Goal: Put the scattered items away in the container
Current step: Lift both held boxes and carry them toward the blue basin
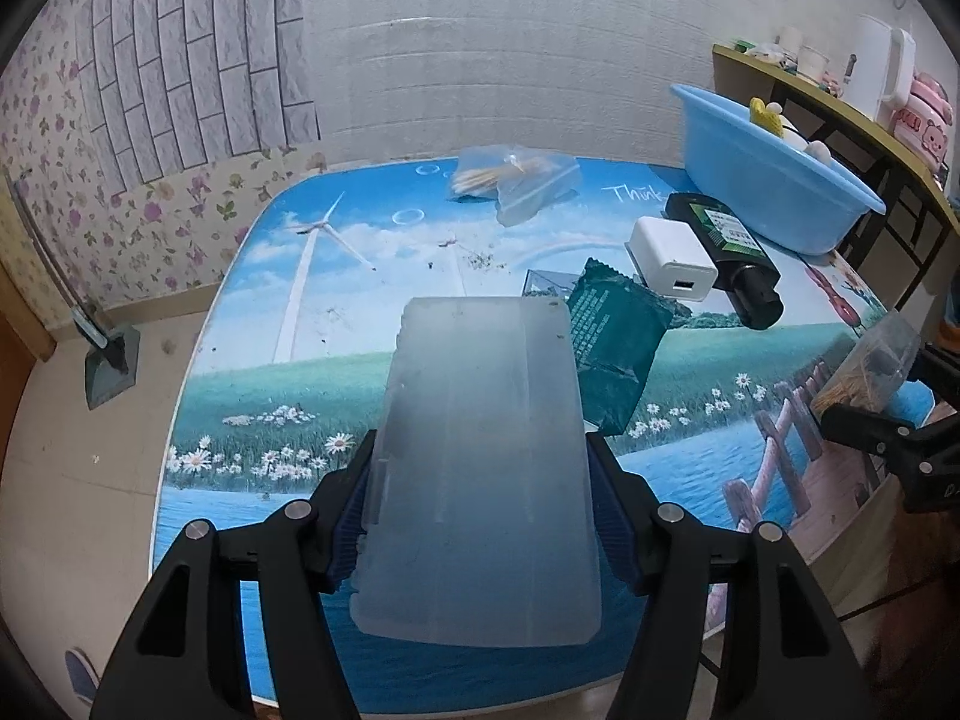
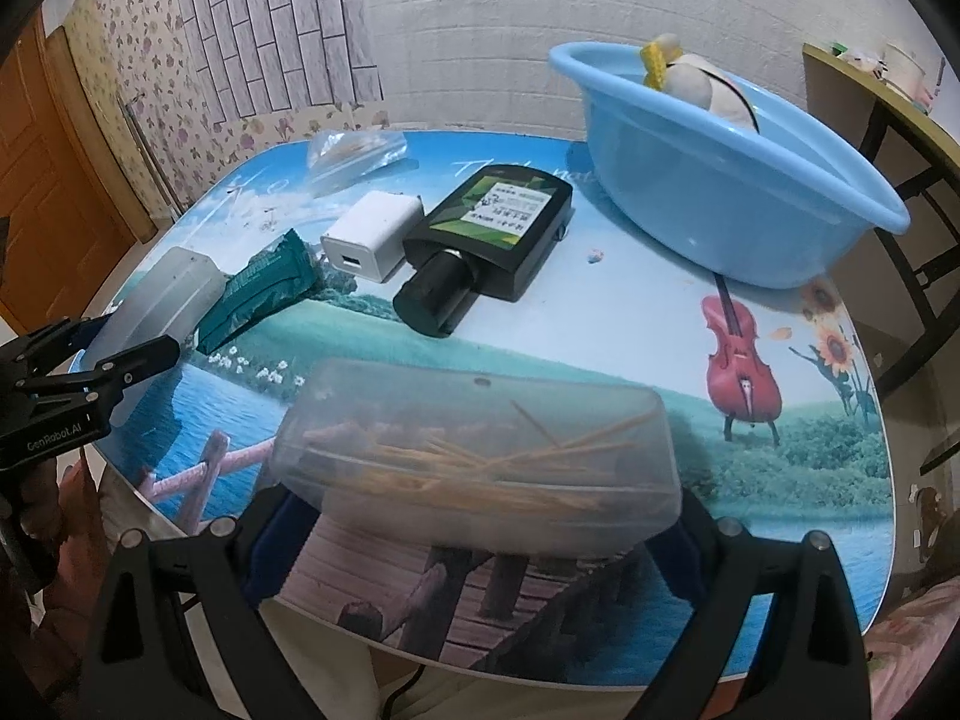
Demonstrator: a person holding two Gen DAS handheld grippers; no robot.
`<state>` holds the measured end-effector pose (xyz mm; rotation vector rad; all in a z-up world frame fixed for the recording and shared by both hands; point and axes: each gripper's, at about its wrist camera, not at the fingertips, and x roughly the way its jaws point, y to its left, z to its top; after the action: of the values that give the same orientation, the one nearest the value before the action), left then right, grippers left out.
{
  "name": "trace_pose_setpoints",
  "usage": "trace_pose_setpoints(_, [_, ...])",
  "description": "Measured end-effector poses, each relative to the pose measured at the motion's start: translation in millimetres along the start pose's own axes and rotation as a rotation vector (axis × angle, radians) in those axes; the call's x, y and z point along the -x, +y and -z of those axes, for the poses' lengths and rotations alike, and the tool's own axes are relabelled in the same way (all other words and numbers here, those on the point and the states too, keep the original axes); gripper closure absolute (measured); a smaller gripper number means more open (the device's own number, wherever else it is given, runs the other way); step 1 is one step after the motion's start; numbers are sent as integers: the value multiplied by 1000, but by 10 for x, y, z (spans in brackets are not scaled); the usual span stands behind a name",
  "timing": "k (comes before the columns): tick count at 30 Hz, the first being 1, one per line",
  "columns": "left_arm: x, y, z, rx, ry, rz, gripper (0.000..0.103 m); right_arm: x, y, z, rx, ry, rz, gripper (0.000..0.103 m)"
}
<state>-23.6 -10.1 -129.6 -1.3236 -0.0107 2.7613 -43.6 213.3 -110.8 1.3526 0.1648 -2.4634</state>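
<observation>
The left gripper point(image 1: 483, 531) is spread wide yet clamped on a frosted plastic lid point(image 1: 480, 468), its blue pads pressing the lid's two long edges, the lid held flat and reaching forward above the table point(image 1: 252, 324). The right gripper point(image 2: 474, 531) likewise pinches a clear box of wooden sticks point(image 2: 480, 456) by its two ends, the box raised above the near table edge (the sticks lie jumbled inside). Just beyond the lid's far right corner lies a dark green snack packet point(image 1: 618, 342), partly hidden by the lid. Past it, ahead and to the right of the left gripper, a white charger point(image 1: 672, 258) lies just beside a black bottle with a green label point(image 1: 726, 252), apparently touching it; seen from the right gripper, both lie straight ahead, beyond the box. Farther right sits the blue basin point(image 1: 774, 180), with a pale rounded thing and something yellow showing above its rim. Farthest ahead, near the table's back edge, lies a clear bag of sticks point(image 1: 510, 180).
</observation>
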Motion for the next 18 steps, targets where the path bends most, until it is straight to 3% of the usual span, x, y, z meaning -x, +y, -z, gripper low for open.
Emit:
trace_pose_setpoints(4, [-9, 16, -7, 10, -13, 2, 39, -41, 4, 7, -1, 4, 6, 6])
trace_pose_setpoints(7, [-41, 7, 2, 5, -15, 10, 19, -60, 26, 5, 11, -8, 17, 6])
trace_pose_setpoints(11, [-48, -48, 41, -20, -40, 3, 15, -80, 29, 5, 13, -25, 29, 4])
trace_pose_setpoints(14, [-74, -52, 53, -13, -33, -17, 0, -87, 25, 16, 3, -36, 33, 3])
trace_pose_setpoints(18, [-87, -48, 52, 8, -50, -39, 0, -65, -31, 23, -26, -49, -7, 0])
